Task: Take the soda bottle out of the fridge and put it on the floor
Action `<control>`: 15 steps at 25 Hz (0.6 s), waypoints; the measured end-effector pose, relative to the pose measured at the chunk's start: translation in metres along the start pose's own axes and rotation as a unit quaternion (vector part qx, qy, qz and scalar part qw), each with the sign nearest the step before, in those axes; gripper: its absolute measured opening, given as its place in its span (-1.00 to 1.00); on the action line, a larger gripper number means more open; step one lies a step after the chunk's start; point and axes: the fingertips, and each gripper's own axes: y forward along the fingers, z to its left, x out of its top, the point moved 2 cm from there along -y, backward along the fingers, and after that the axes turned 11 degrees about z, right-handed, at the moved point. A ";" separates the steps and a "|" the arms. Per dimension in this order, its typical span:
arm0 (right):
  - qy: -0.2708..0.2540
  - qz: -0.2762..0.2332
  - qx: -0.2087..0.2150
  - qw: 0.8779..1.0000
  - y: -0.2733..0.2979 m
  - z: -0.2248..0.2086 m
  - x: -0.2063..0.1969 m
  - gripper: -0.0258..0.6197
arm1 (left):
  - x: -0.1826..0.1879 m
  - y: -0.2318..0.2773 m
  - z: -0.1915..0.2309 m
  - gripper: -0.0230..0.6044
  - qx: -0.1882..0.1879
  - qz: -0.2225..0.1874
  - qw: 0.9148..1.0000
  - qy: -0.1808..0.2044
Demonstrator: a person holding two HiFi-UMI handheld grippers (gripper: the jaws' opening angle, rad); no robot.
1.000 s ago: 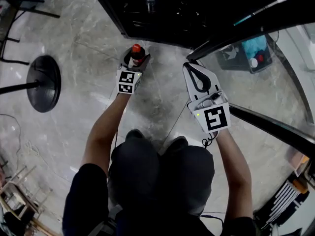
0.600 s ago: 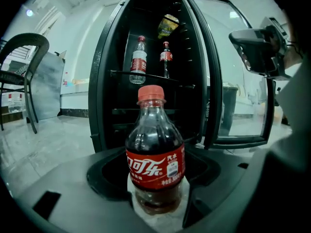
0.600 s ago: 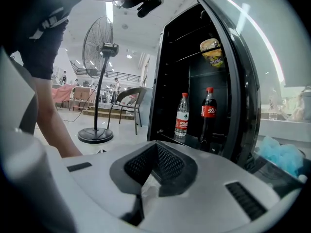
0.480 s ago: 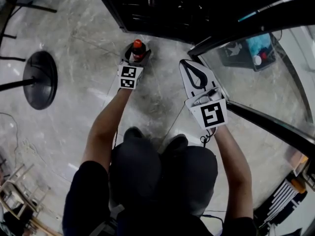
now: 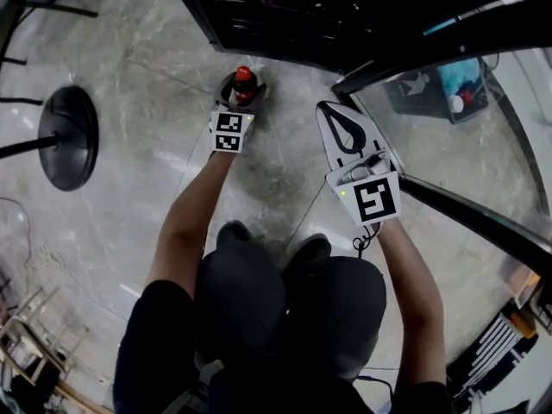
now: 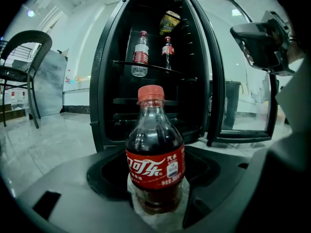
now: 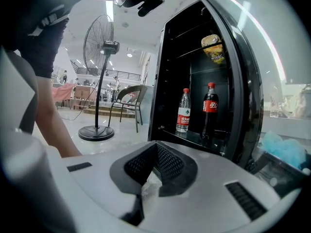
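Edging farther than before, my left gripper (image 5: 241, 93) is clamping the upright soda bottle (image 6: 154, 152) over the floor (image 5: 138, 84); right gripper (image 7: 146, 181) is idling closed.

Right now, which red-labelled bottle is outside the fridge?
The soda bottle held in the left gripper; the cola bottle and water bottle stand on a fridge shelf.
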 end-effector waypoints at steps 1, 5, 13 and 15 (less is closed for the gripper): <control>-0.001 0.001 -0.001 1.000 0.000 -0.001 0.000 -0.86 | -0.002 0.001 0.000 0.10 0.000 0.001 1.000 0.000; 0.002 0.004 -0.001 1.000 0.000 -0.001 -0.002 -0.86 | -0.008 0.004 -0.002 0.10 -0.001 0.008 1.000 0.007; -0.001 -0.002 0.004 1.000 0.003 0.002 -0.002 -0.86 | -0.011 0.005 -0.003 0.10 0.001 -0.003 1.000 0.019; -0.001 -0.002 0.005 1.000 0.004 0.003 -0.002 -0.86 | -0.013 0.002 -0.003 0.10 0.002 -0.006 1.000 0.018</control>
